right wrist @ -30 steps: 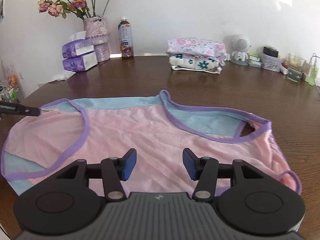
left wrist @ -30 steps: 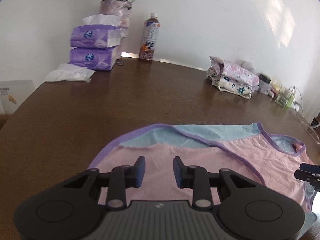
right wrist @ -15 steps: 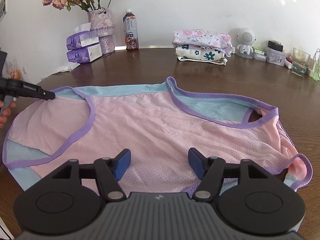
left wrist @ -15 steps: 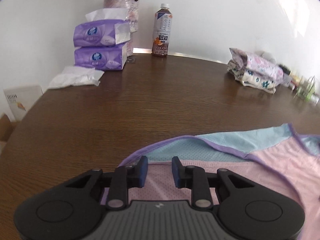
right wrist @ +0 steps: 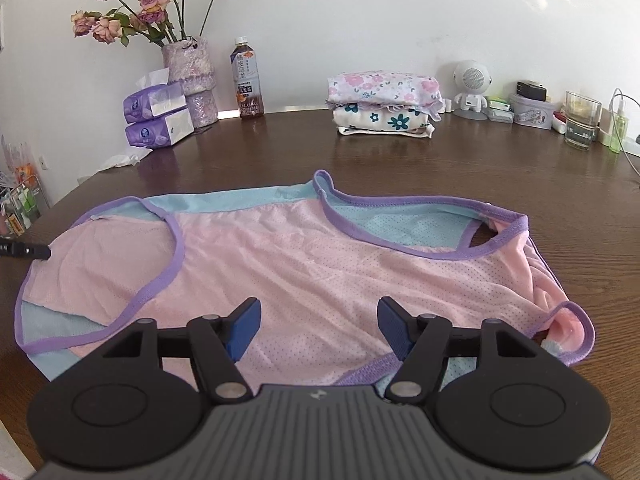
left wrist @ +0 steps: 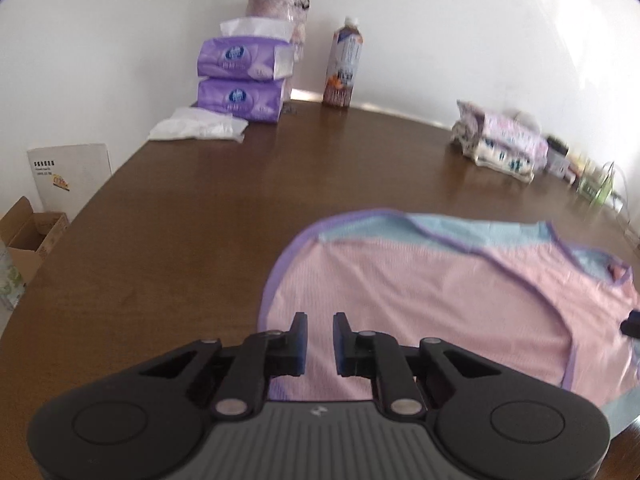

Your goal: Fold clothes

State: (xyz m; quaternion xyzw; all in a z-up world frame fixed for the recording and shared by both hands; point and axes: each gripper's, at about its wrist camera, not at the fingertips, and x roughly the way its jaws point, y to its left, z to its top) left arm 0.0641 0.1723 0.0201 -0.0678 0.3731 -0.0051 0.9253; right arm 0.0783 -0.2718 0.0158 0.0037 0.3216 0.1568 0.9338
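Left gripper [left wrist: 320, 326]: the two blue-padded fingers [left wrist: 299, 338] point forward, roughly parallel, with a narrow gap between them and nothing in the gap. Right gripper [right wrist: 319, 322]: the jaws are spread wide, the blue pads [right wrist: 242, 330] angled outward, nothing between them. The tip of the left gripper [right wrist: 28, 251] appears at the left edge of the right wrist view.

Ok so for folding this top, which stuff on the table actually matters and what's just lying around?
Part of the job:
- pink mesh top, spread flat on the table
- left gripper, jaws narrowly apart
- right gripper, jaws wide open
- folded floral clothes, stacked at the back

Just lying about:
- tissue packs
- flower vase
- drink bottle
- white speaker
- glass
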